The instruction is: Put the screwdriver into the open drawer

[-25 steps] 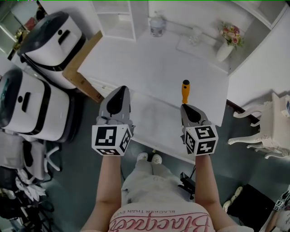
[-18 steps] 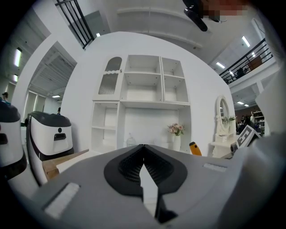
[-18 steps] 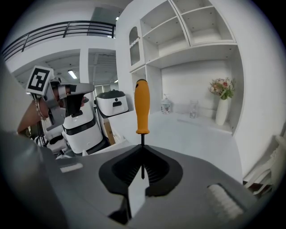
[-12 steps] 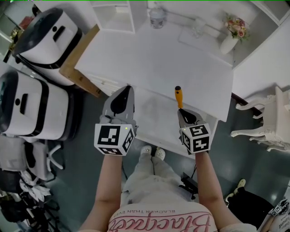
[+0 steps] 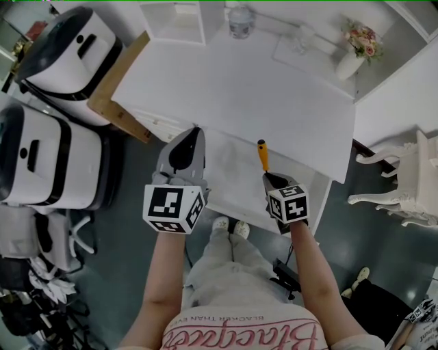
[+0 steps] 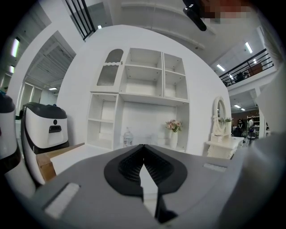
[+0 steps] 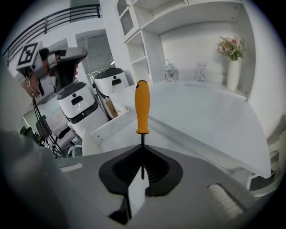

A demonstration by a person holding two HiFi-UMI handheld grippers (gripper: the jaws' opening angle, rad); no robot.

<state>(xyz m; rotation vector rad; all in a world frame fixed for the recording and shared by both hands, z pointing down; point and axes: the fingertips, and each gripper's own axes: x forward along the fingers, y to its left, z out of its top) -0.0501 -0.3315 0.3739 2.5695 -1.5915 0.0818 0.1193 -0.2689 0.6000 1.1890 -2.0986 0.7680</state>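
An orange-handled screwdriver (image 5: 262, 154) sticks out ahead of my right gripper (image 5: 269, 175), which is shut on its thin metal shaft. It hangs over the right part of the open white drawer (image 5: 229, 195), which is pulled out from the front of the white desk (image 5: 239, 89). In the right gripper view the handle (image 7: 142, 106) points away from the jaws, with the drawer's wall (image 7: 109, 126) below and to the left. My left gripper (image 5: 189, 134) is shut on nothing by the drawer's left end; in its own view the left gripper (image 6: 143, 149) faces the shelves.
Two white-and-black machines (image 5: 41, 157) (image 5: 79, 51) stand on the floor at the left, beside a wooden board (image 5: 116, 96). On the desk's far side are a glass jar (image 5: 241, 20) and a vase of flowers (image 5: 350, 60). A white ornate stand (image 5: 404, 184) is at the right.
My right gripper has come down with the screwdriver, tipping it further downward over the drawer. The left gripper has sunk only slightly.
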